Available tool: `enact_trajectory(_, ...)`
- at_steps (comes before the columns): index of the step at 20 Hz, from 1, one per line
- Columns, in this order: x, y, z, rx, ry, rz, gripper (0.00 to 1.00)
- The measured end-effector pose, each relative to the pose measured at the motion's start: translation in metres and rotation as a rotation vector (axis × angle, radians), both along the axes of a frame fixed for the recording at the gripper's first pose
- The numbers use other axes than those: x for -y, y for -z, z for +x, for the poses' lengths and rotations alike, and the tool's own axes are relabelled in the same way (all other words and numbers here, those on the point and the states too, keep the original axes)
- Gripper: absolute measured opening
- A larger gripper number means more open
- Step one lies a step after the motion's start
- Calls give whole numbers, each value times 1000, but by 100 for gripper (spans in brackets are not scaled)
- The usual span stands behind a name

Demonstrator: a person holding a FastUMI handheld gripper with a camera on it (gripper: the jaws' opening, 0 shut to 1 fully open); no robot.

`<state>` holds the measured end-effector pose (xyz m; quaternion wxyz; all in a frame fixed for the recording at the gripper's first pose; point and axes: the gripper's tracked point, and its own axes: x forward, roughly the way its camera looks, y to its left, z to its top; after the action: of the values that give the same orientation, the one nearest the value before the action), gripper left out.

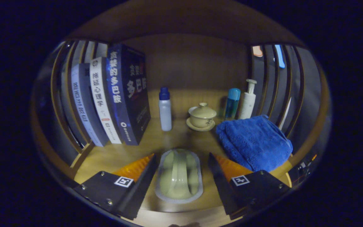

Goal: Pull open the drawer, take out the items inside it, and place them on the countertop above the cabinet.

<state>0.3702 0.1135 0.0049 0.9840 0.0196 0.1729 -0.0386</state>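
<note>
Two spread claw (179,167) fingers flank a pale oval dish (179,175), its near rim dim.

We see the gripper (180,171) spread open around a pale oval object (179,174), not touching it. Ahead, bare countertop (156,138) leaves a lane toward the far wall. Books (115,94) block the left. A white bottle (165,110) and lidded cup (202,116) stand far centre. A blue towel (254,142), blue bottle (232,102) and pump bottle (248,100) crowd the right.
</note>
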Motion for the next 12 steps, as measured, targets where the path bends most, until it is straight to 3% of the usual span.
enact_trajectory(7,10,-54,-133,243,28,18,98)
enact_trajectory(9,12,-47,-177,272,39,25,98)
enact_trajectory(12,5,-22,-233,291,-12,-56,97)
